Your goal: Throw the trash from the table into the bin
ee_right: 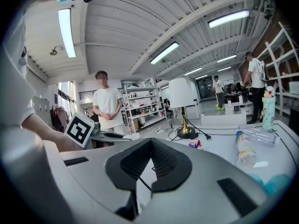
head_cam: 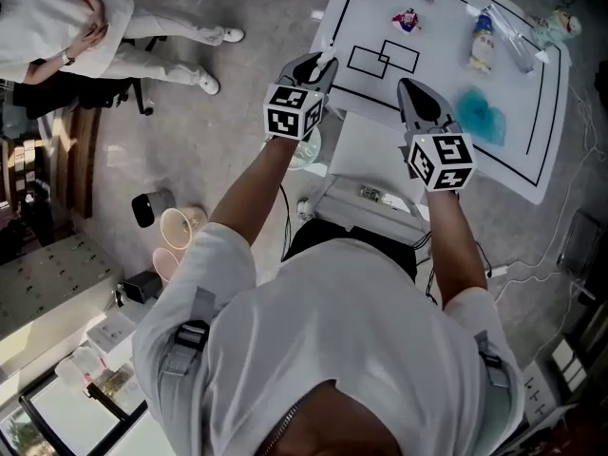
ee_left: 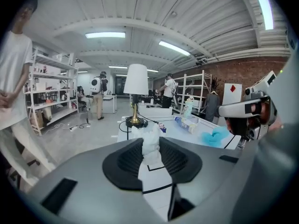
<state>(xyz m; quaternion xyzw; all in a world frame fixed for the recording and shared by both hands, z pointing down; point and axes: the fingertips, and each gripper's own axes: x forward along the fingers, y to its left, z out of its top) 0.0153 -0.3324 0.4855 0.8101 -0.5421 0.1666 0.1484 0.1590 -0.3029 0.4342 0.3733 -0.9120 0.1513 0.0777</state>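
Observation:
My left gripper hovers over the near-left edge of the white table, shut on a crumpled white tissue that sticks up between its pads. My right gripper is beside it over the table, shut with nothing in it. More trash lies on the table: a blue crumpled wad, a plastic bottle and a small colourful wrapper. In the right gripper view the bottle and wrapper lie ahead. A pale translucent container sits below the left gripper, mostly hidden.
A lamp stands at the table's far end with its cable. A clear plastic item lies by the bottle. Cups and small objects sit on the floor at left. A seated person is at the far left; shelving stands behind.

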